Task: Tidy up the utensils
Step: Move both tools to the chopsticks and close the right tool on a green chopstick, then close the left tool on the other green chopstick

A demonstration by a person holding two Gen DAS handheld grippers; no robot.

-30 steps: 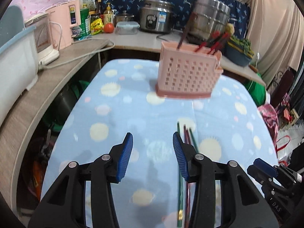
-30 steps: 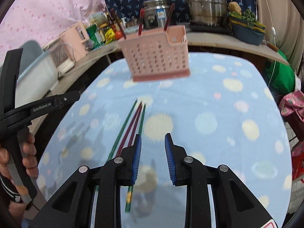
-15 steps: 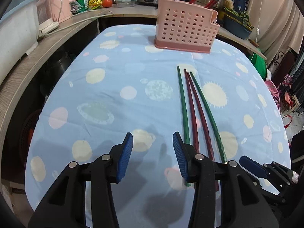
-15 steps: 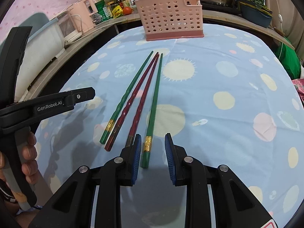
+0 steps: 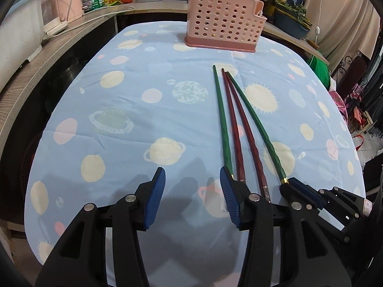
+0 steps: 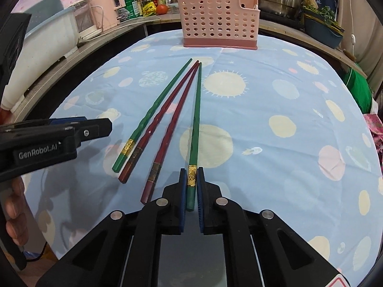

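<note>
Both tongs have dropped toward the bench. Right tongs [image 6: 191, 186] now clamp the rightmost green chopstick [image 6: 196, 119] lying there; left tongs [image 5: 192, 193] are opening, nothing between them.

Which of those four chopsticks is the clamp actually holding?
On the blue cloth, four chopsticks fan out below the pink basket. The right gripper is shut on the rightmost green chopstick, the only one lying apart from the other three.
</note>
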